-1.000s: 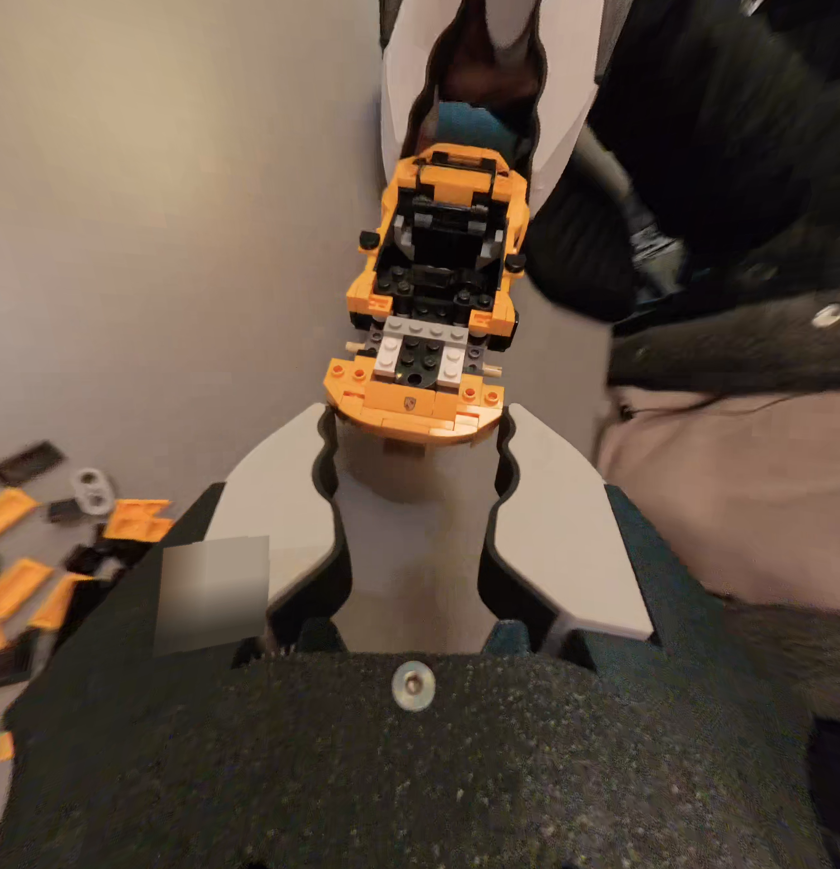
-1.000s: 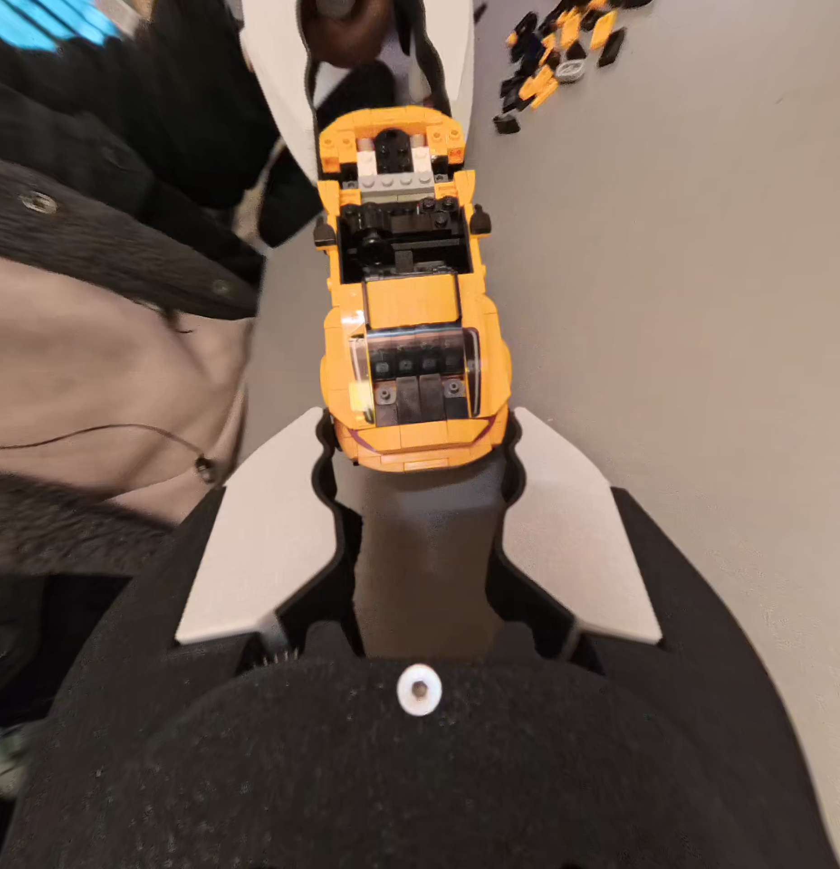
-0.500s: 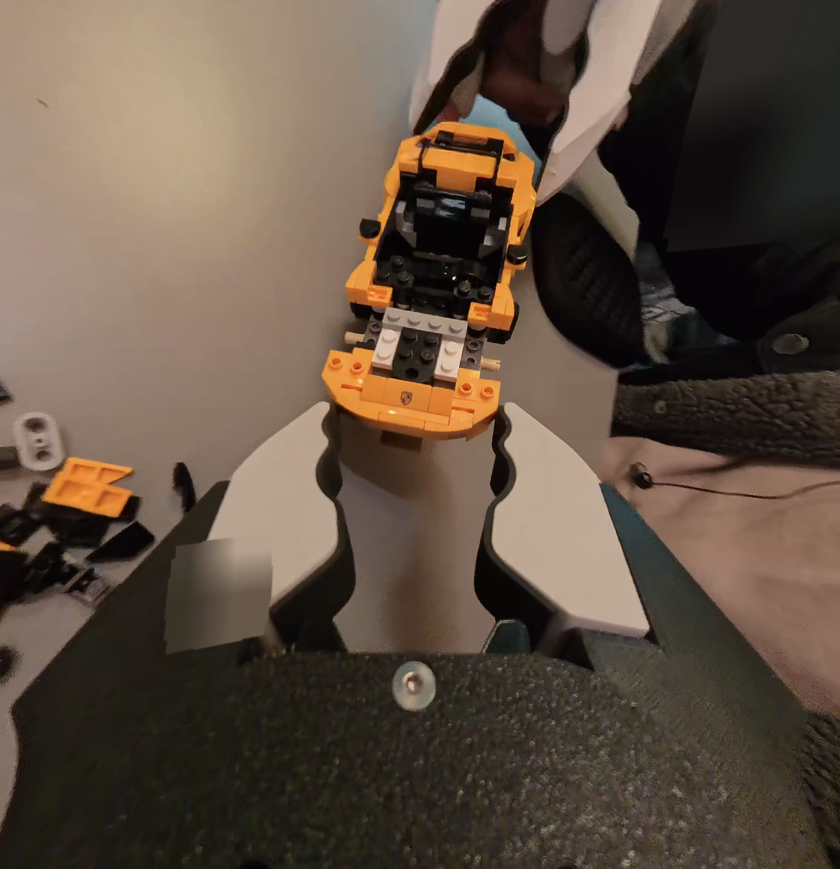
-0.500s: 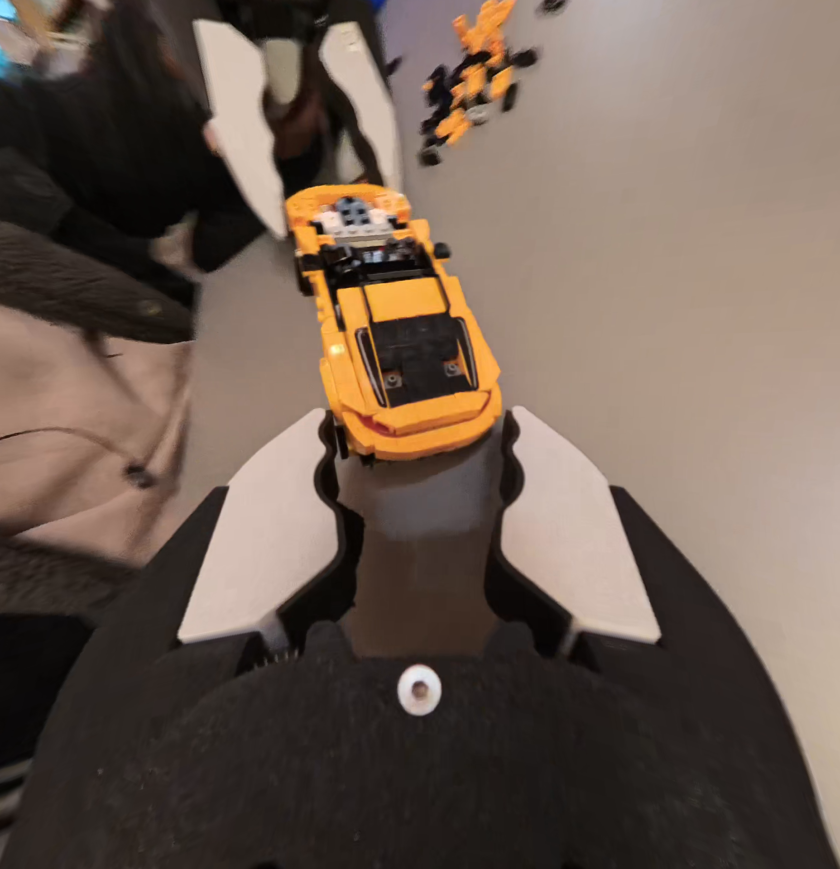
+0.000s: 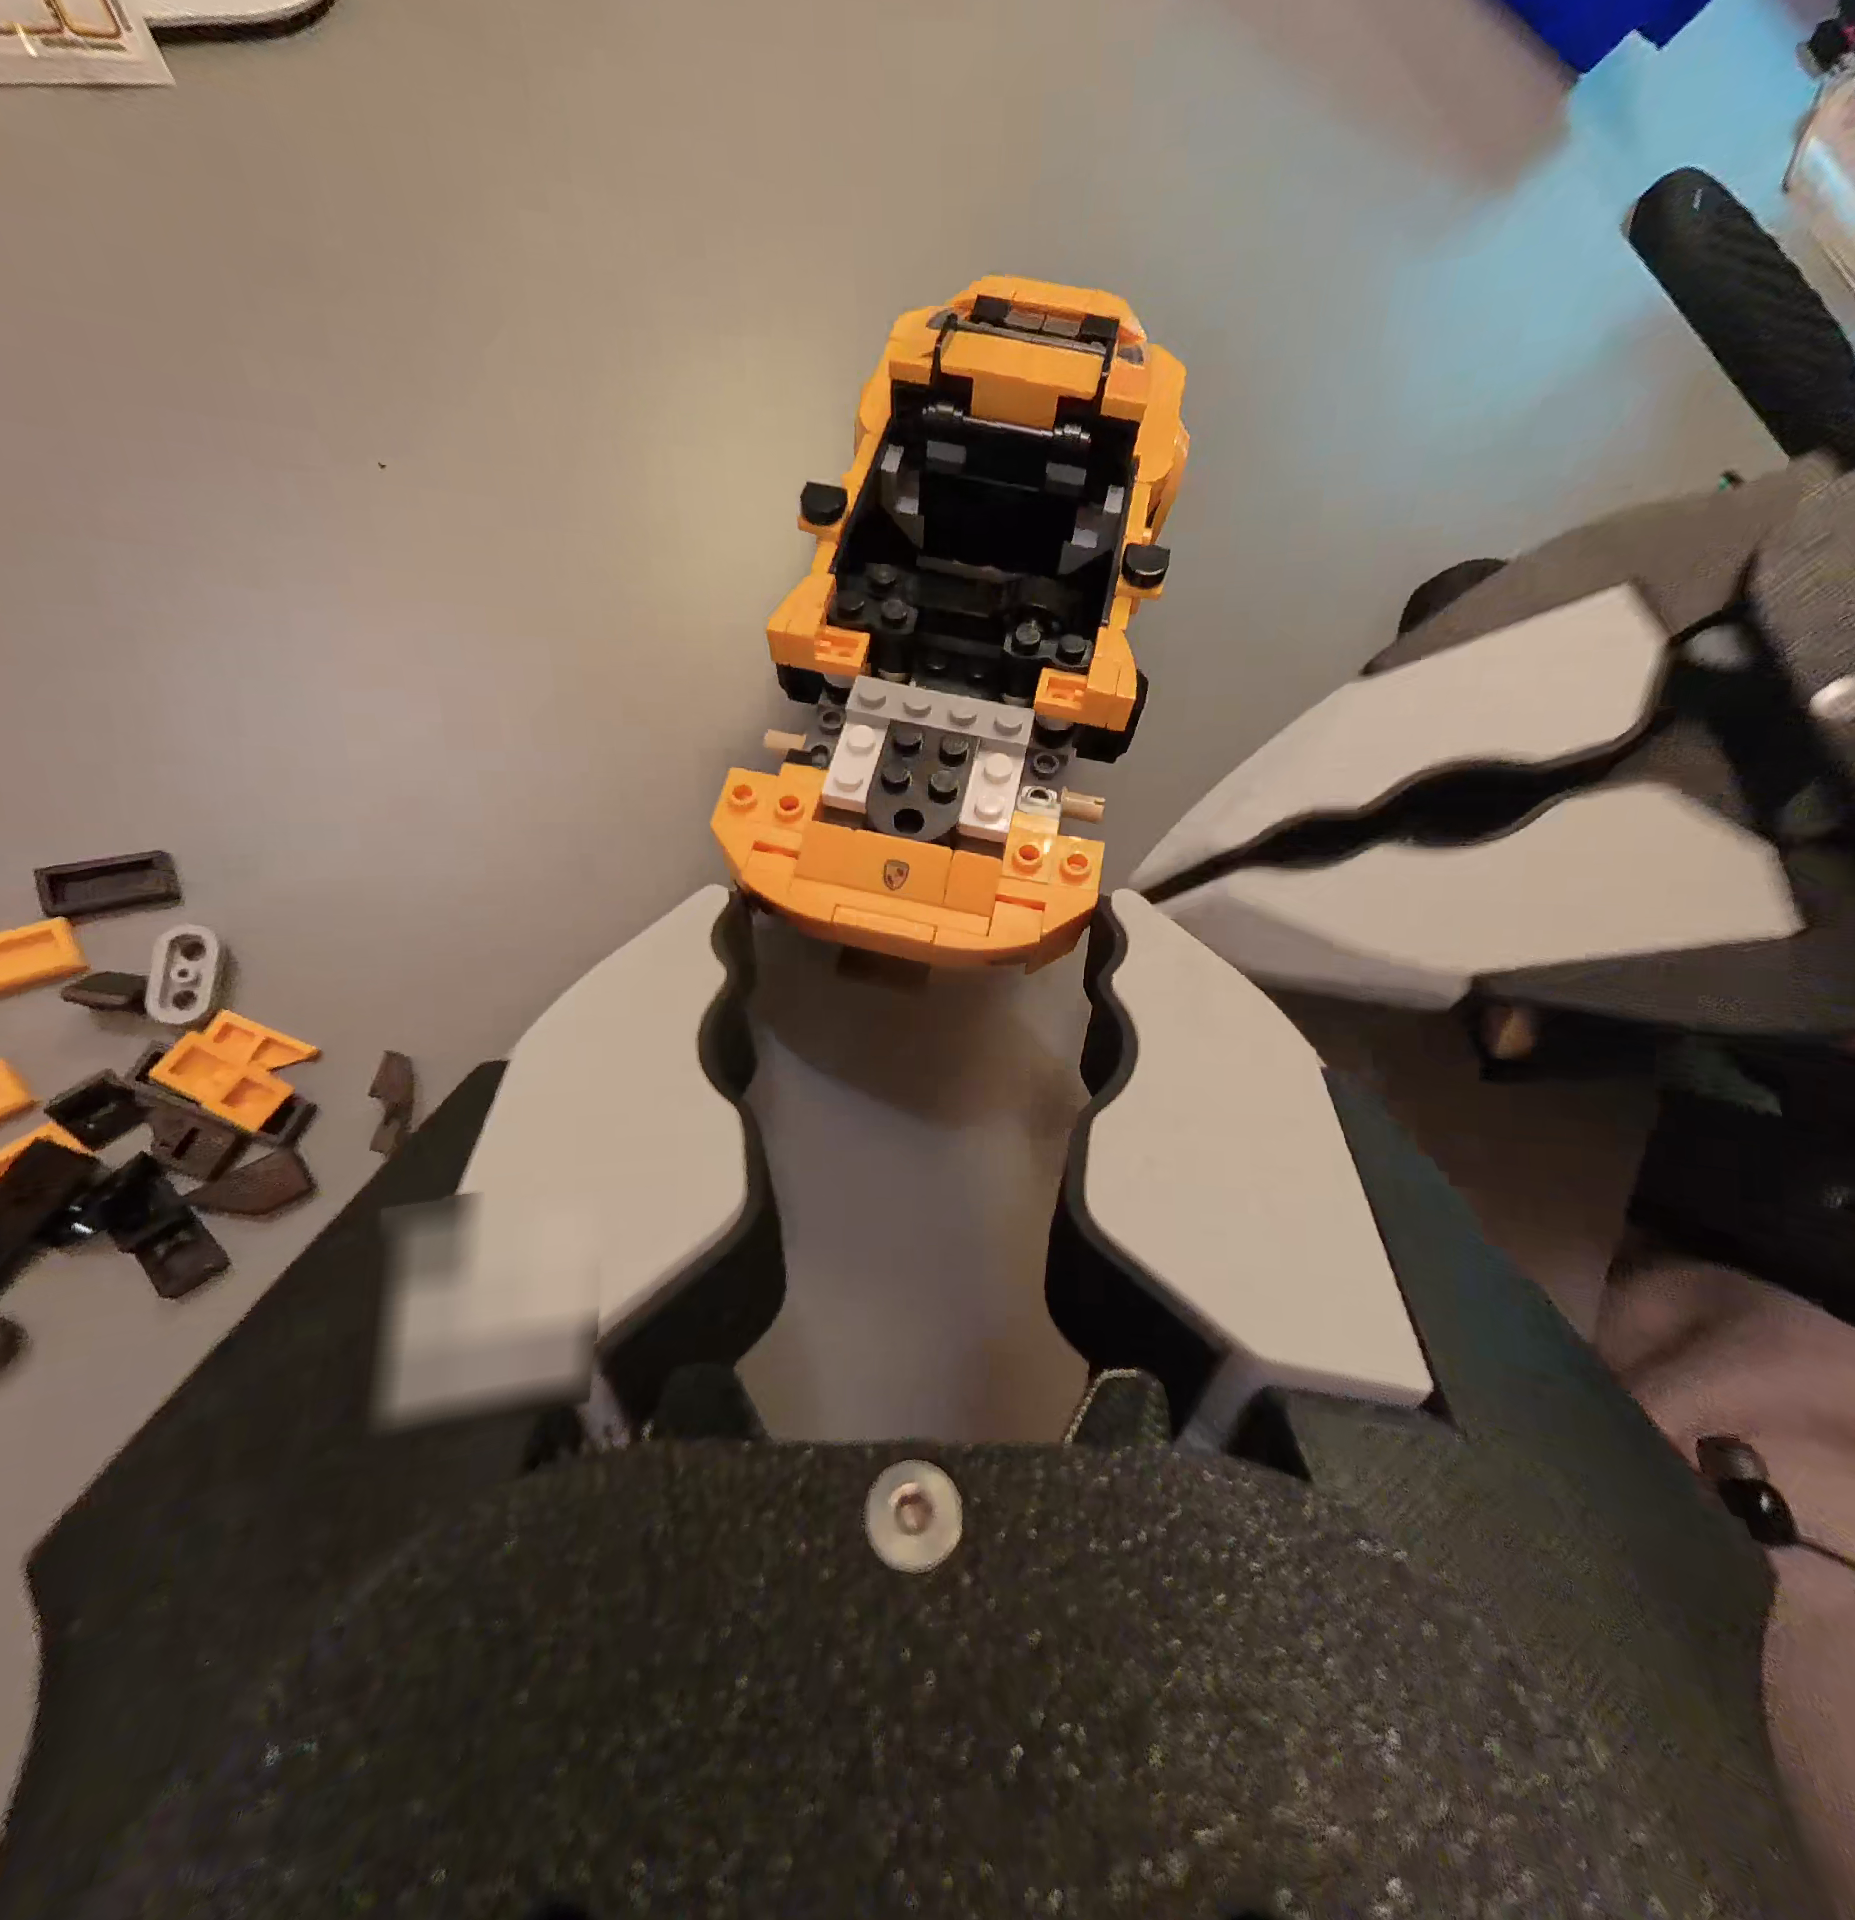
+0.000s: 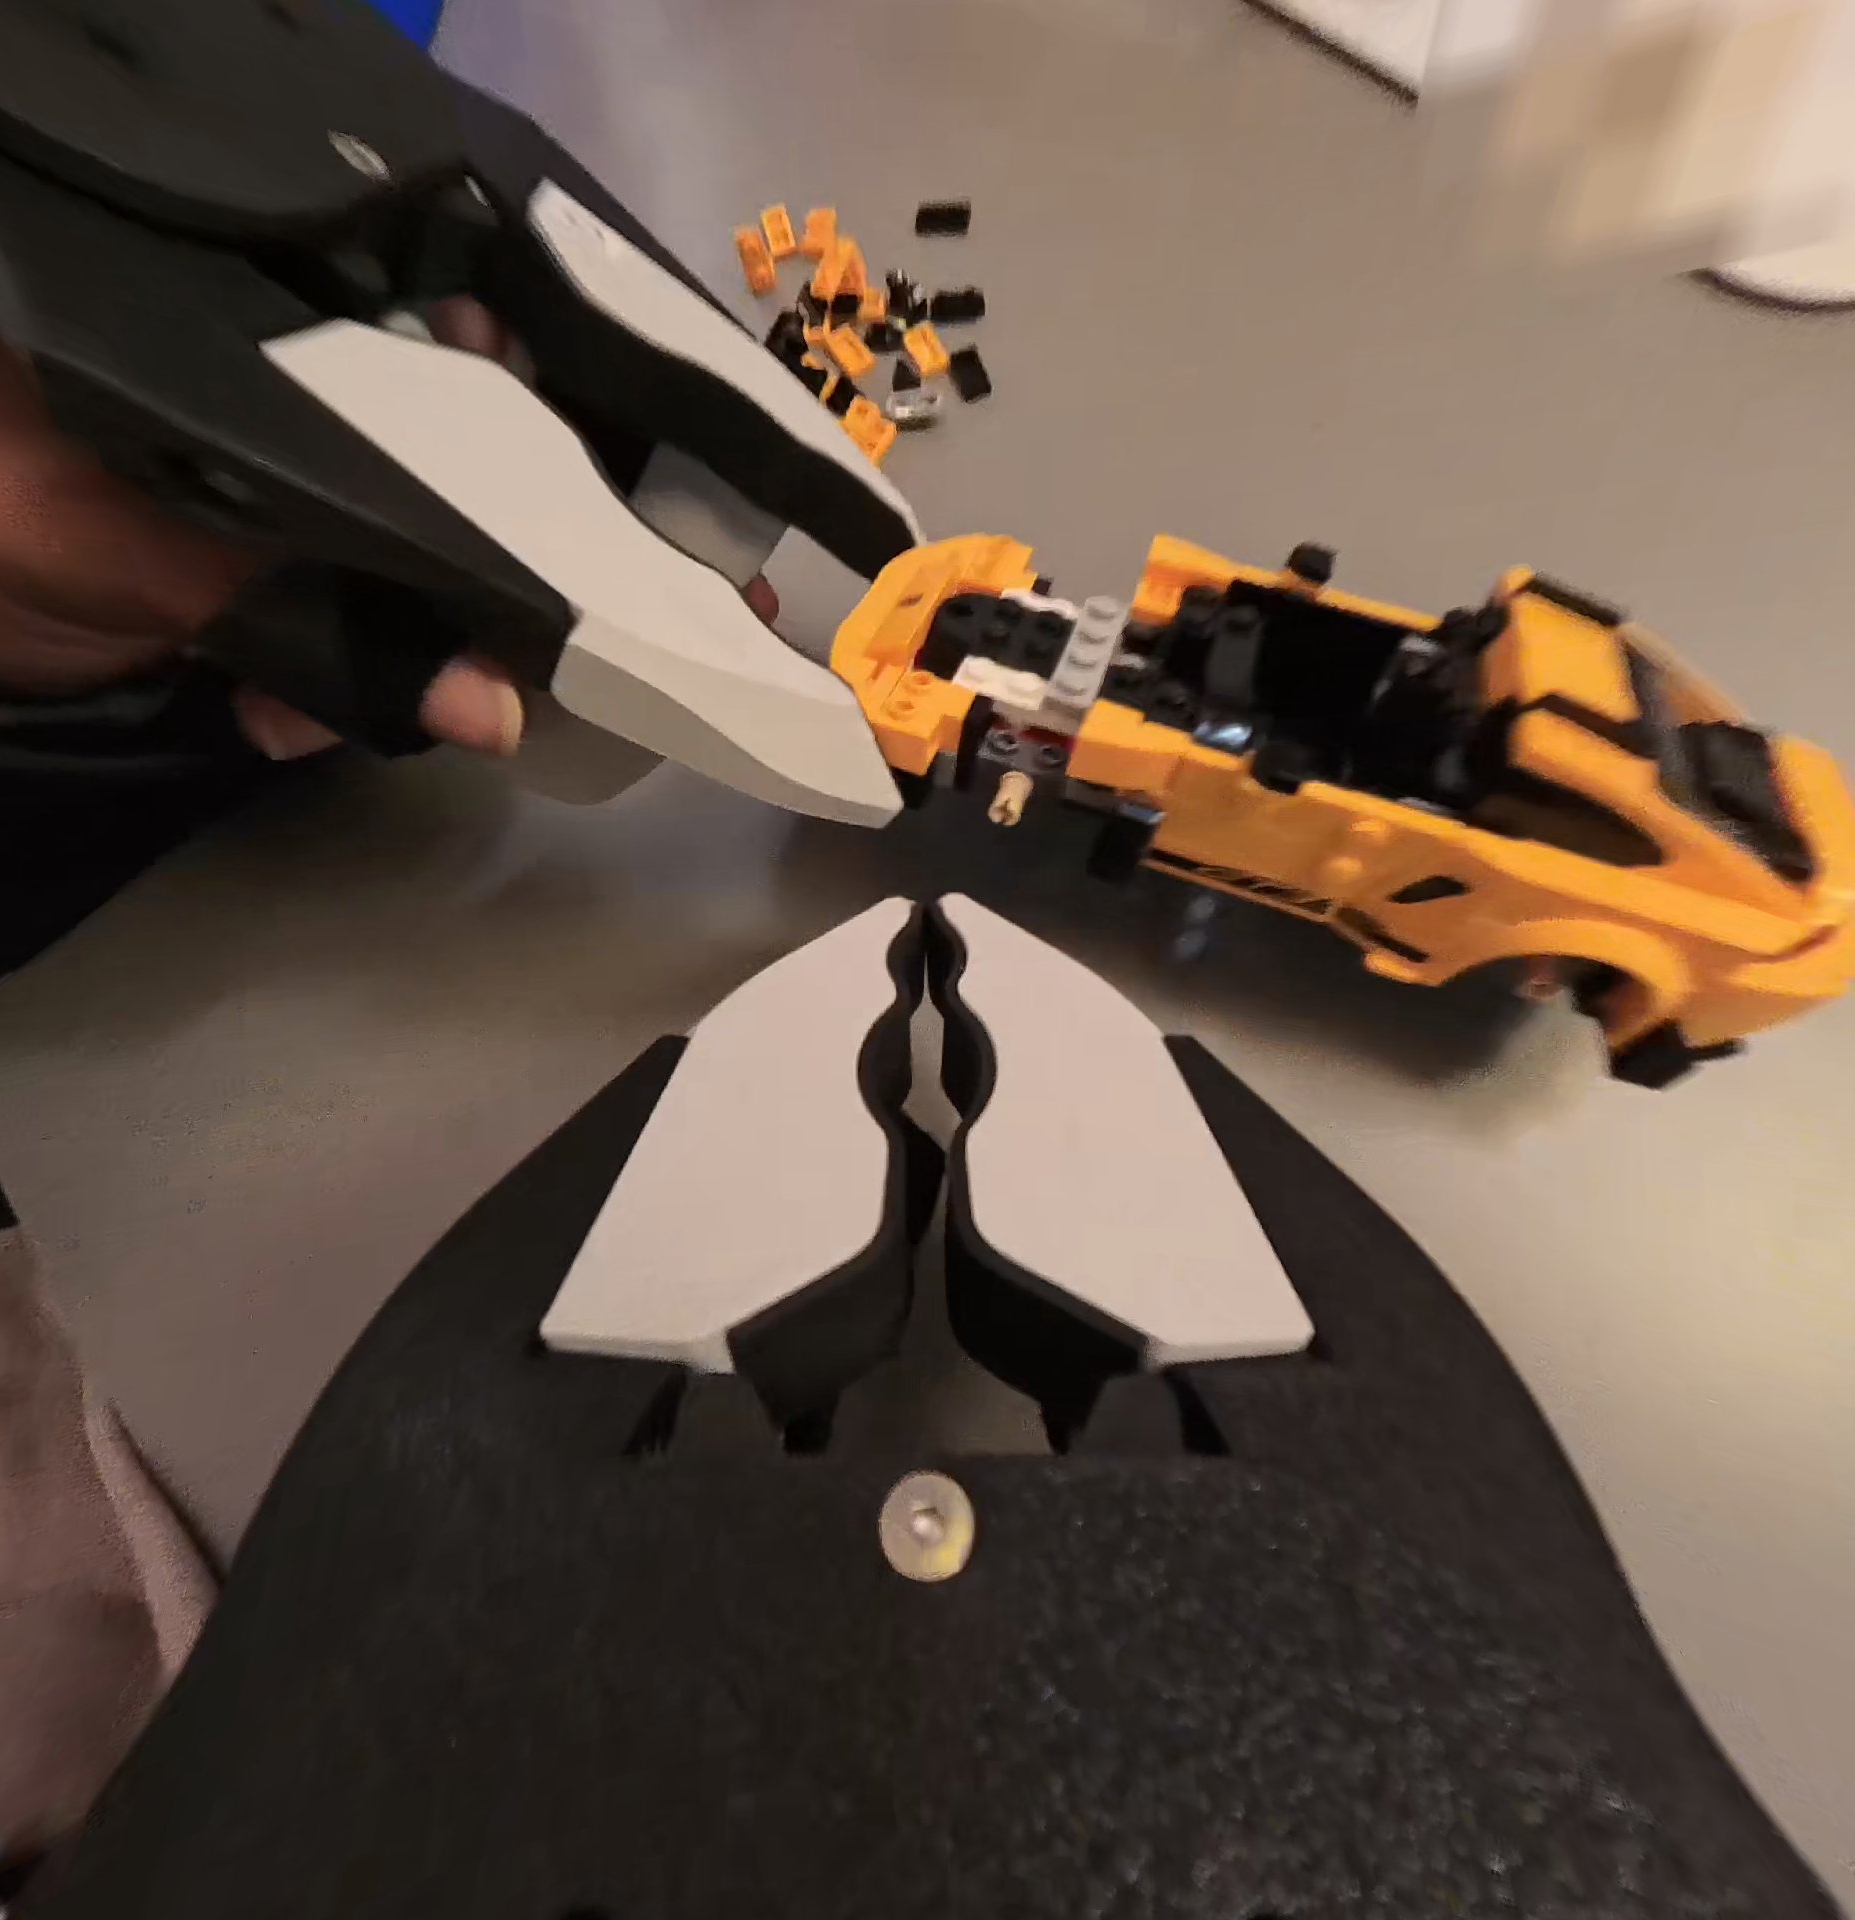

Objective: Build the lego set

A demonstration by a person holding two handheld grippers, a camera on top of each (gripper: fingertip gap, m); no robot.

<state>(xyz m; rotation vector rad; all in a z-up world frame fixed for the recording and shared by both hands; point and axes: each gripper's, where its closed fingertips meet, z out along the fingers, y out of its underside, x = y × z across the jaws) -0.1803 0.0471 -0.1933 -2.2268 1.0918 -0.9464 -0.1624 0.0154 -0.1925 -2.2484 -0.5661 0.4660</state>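
The orange and black lego car (image 5: 990, 582) has an open cabin and bare studs on its front. My left gripper (image 5: 918, 909) is shut on the car's front bumper, one fingertip on each side. The right wrist view shows the car (image 6: 1370, 769) from the side, with the left gripper (image 6: 892, 675) clamped on its nose. I cannot tell whether the car touches the table. My right gripper (image 6: 928, 904) is shut and empty, just in front of the car's front corner. It also shows in the left wrist view (image 5: 1151, 883), coming in from the right.
Loose orange, black and grey lego pieces (image 5: 144, 1091) lie on the grey table (image 5: 383, 468) to my left, and show far off in the right wrist view (image 6: 871, 312). A paper sheet (image 5: 61, 47) lies at the far left. A person's hand (image 6: 455, 707) holds the left gripper.
My right gripper has let go of the car's rear, swung round to the car's front side and shut empty. My left gripper still holds the front bumper.
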